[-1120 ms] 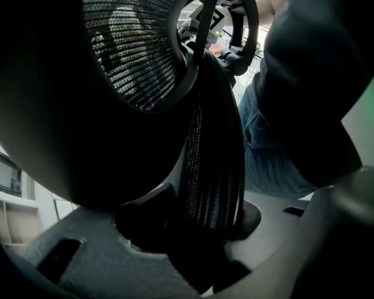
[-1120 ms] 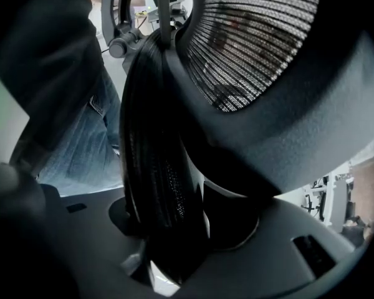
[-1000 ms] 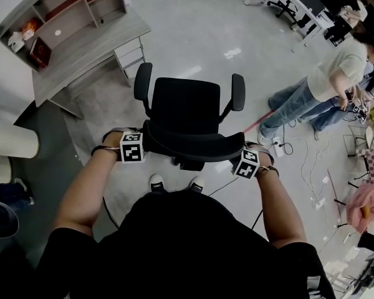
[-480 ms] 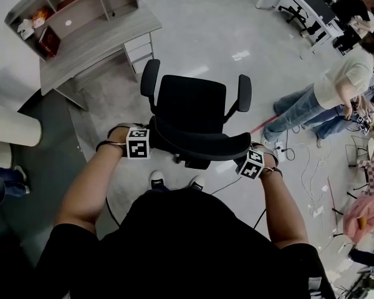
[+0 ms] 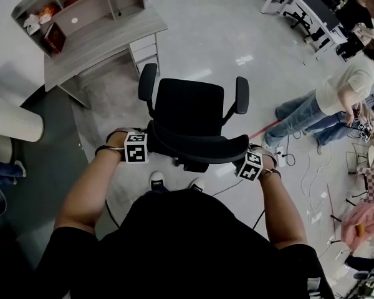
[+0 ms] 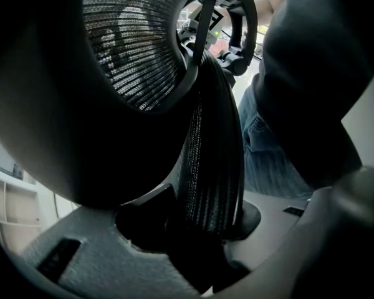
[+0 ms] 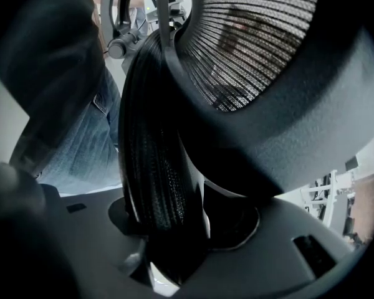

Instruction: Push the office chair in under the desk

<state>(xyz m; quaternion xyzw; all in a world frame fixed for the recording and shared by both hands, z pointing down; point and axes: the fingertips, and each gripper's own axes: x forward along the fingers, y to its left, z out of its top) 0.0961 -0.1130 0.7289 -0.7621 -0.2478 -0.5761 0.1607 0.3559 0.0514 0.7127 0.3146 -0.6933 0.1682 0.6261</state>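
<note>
A black office chair (image 5: 192, 106) stands on the pale floor with its seat facing a grey desk (image 5: 106, 41) at the upper left, a short gap apart. Its mesh backrest (image 5: 199, 147) is the part nearest me. My left gripper (image 5: 139, 147) clamps the backrest's left top edge, and my right gripper (image 5: 248, 164) clamps its right top edge. In the left gripper view the mesh edge (image 6: 209, 167) runs down between the jaws of the left gripper (image 6: 206, 220). The right gripper view shows the same edge (image 7: 153, 167) wedged in the right gripper (image 7: 168, 226).
On the desk stands a shelf unit (image 5: 81, 5) holding small items, with drawers (image 5: 144, 47) below. A white cylinder (image 5: 12, 122) stands at the left. People (image 5: 340, 89) sit at the right among floor cables (image 5: 305, 167). More desks (image 5: 305, 5) stand at the top right.
The head view has drifted, so the desk sits a little further right in the picture. Both grippers keep their hold on the backrest's edge.
</note>
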